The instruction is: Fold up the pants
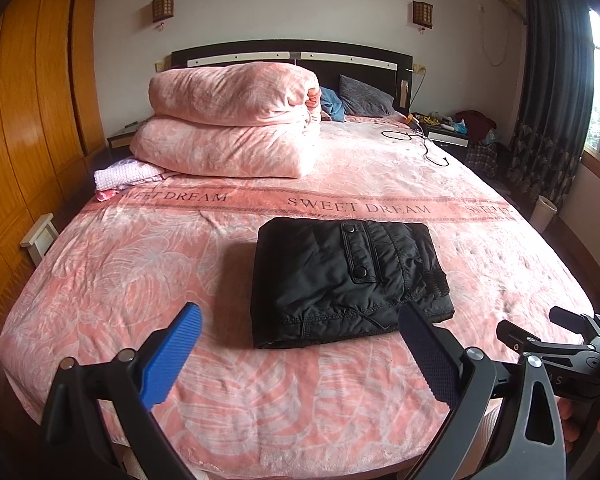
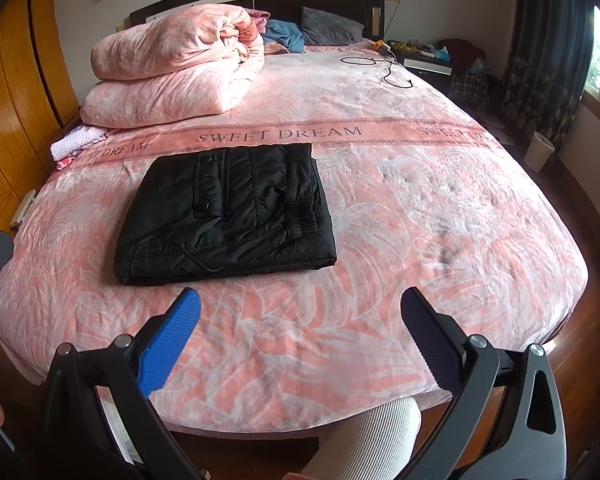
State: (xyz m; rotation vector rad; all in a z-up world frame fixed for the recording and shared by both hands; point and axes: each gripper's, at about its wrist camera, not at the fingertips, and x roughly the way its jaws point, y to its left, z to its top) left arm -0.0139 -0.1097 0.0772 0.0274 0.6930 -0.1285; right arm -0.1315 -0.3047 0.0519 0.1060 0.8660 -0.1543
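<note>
Black padded pants [image 1: 348, 280] lie folded into a compact rectangle on the pink bed cover [image 1: 140, 264], with a snap pocket on top. They also show in the right wrist view [image 2: 228, 208]. My left gripper [image 1: 300, 316] is open and empty, held above the bed just in front of the pants' near edge. My right gripper [image 2: 300, 300] is open and empty, in front of and to the right of the pants, apart from them. The right gripper's body shows at the right edge of the left wrist view [image 1: 560, 340].
A folded pink quilt [image 1: 232, 128] is stacked at the head of the bed, with a small pink cloth [image 1: 126, 174] beside it. A black cable [image 1: 424, 140] lies at the far right. Wooden wardrobe [image 1: 28, 120] stands left; a white bin [image 2: 538, 152] right. My knee [image 2: 364, 440] is below.
</note>
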